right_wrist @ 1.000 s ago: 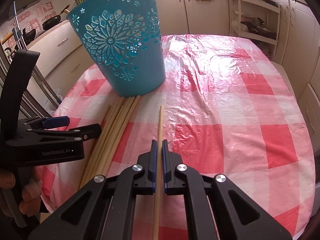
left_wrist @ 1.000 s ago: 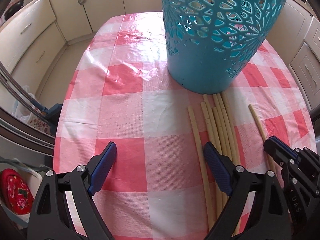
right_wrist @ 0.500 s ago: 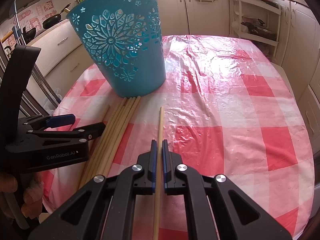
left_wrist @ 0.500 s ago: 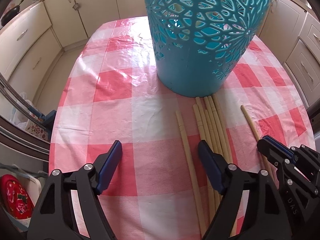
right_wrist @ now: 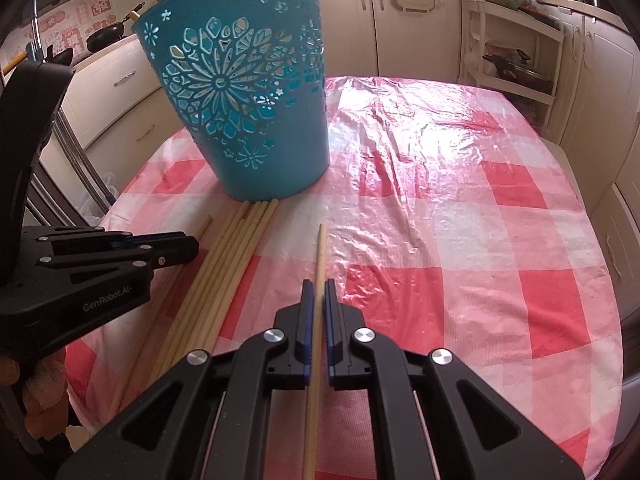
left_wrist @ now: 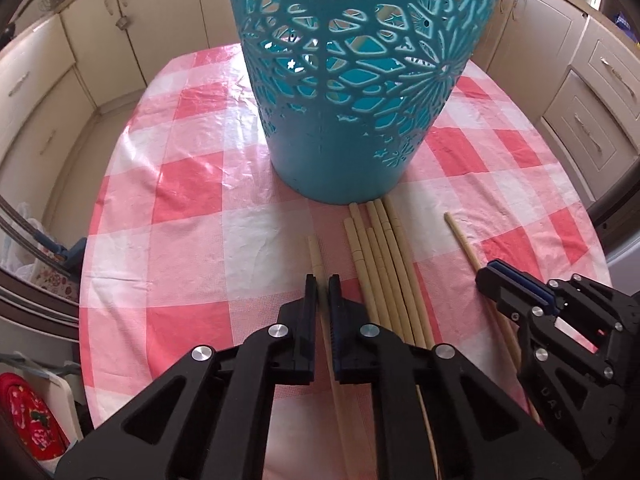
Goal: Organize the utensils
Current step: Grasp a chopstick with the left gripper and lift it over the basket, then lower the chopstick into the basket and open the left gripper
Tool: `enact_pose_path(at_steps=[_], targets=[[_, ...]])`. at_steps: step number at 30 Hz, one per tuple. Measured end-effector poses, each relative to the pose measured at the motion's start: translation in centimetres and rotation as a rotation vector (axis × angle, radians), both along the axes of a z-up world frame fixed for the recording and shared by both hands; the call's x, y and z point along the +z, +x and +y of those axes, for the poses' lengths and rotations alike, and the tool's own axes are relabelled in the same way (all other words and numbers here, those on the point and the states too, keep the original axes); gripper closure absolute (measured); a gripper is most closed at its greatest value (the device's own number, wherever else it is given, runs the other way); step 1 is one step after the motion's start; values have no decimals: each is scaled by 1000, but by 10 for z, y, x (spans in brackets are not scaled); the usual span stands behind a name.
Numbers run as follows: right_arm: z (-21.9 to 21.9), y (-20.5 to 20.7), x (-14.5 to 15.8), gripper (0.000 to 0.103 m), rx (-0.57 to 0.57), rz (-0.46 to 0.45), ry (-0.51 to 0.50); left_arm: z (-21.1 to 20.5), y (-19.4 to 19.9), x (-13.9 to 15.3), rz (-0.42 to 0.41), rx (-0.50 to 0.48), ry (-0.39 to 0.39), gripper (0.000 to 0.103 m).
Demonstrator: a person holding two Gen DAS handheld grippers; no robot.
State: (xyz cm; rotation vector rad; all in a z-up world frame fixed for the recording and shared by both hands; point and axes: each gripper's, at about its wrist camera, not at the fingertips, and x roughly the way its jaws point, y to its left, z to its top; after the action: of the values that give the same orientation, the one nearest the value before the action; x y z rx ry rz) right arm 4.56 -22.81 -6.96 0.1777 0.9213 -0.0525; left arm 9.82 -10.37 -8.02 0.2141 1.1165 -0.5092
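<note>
A teal cut-out basket [left_wrist: 352, 80] stands upright on the red-and-white checked table [left_wrist: 192, 240]; it also shows in the right wrist view [right_wrist: 248, 104]. Several pale wooden chopsticks [left_wrist: 380, 264] lie bundled in front of it. My left gripper [left_wrist: 323, 284] is shut on one separate chopstick [left_wrist: 316, 252] left of the bundle. My right gripper [right_wrist: 319, 288] is shut on another lone chopstick [right_wrist: 320, 252], right of the bundle [right_wrist: 224, 276]. Each gripper shows in the other's view: the right gripper [left_wrist: 516, 284] and the left gripper [right_wrist: 176, 246].
Cream kitchen cabinets [right_wrist: 420, 28] surround the table. An open shelf unit [right_wrist: 516, 52] stands behind it. The tablecloth right of the basket [right_wrist: 460, 200] is glossy plastic. The table edge [left_wrist: 86, 280] drops off at the left, with a red floral item [left_wrist: 24, 412] below.
My left gripper has moved right and closed on the lone chopstick left of the bundle; it was wide open before. My right gripper stays shut on its chopstick.
</note>
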Motion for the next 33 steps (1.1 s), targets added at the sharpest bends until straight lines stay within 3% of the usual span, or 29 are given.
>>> enact_pose_path(at_steps=[5, 12, 15, 20, 24, 28, 33], targets=[[-5, 0, 0, 97, -7, 0, 33, 19, 3, 16, 36, 6, -41, 98], [-12, 1, 0, 97, -22, 5, 93, 49, -23, 86, 25, -21, -197, 98], [-13, 2, 0, 97, -27, 7, 103, 53, -23, 133, -40, -34, -265, 98], [-15, 2, 0, 97, -30, 8, 120, 39, -6, 220, -225, -26, -371, 98], [-17, 1, -1, 94, -28, 5, 126, 17, 13, 264, -392, 20, -416, 98], [-13, 1, 0, 85, -13, -1, 125, -3, 44, 277, -520, 123, -417, 98], [-3, 3, 1, 72, 17, -6, 101, -21, 76, 257, -578, 228, -387, 98]])
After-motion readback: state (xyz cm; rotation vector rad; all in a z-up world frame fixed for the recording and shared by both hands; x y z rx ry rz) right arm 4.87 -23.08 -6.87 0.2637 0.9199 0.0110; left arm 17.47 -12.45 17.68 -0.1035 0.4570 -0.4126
